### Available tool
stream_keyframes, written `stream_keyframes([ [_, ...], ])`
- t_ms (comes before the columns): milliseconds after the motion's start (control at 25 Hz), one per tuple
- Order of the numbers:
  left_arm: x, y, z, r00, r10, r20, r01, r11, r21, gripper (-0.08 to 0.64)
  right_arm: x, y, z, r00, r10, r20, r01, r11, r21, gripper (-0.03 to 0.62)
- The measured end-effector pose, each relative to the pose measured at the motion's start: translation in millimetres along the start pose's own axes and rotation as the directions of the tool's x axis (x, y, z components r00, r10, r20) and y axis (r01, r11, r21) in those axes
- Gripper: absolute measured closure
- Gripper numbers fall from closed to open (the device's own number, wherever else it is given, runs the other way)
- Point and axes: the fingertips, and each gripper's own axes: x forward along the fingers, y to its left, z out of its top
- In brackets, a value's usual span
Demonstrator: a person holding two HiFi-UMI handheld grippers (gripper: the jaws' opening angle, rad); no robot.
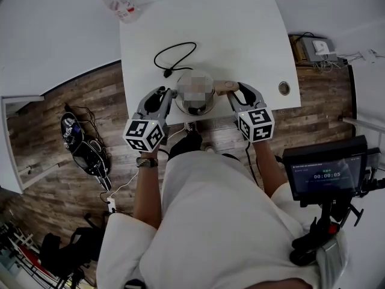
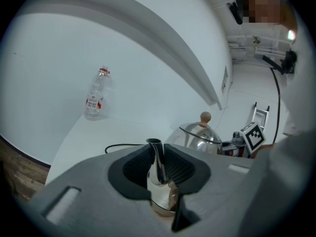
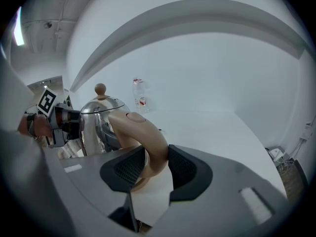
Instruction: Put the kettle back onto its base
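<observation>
The kettle (image 1: 195, 108) is upright at the near edge of the white table (image 1: 240, 35), its spout (image 2: 157, 159) pointing to the person's left and its handle (image 3: 148, 137) to the right; the left gripper (image 2: 158, 164) is clamped on the spout; the right gripper (image 3: 154, 168) is clamped on the handle; a black cable (image 1: 174, 53) loops just behind; a bottle (image 1: 120, 2) stands at the far left corner.

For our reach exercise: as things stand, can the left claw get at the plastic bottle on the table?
Probably not yet: the left claw is shut on the kettle spout, and the bottle stands far across the table.
</observation>
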Motion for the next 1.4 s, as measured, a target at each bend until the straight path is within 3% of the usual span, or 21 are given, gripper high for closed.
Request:
stream_keyframes([
  [1200, 4.6, 2.2, -6.6, 1.000, -0.009, -0.020, 0.008, 1.000, -0.014, 0.477, 1.0, -2.6, -4.6, 1.000, -0.017, -0.001, 0.017, 1.000, 0.011, 0.440],
  [1400, 3.8, 9.4, -6.6, 1.000, 0.006, -0.005, -0.006, 0.999, -0.044, 0.477, 4.3, 0.6, -2.7, 1.000, -0.017, 0.000, 0.017, 1.000, 0.008, 0.437],
])
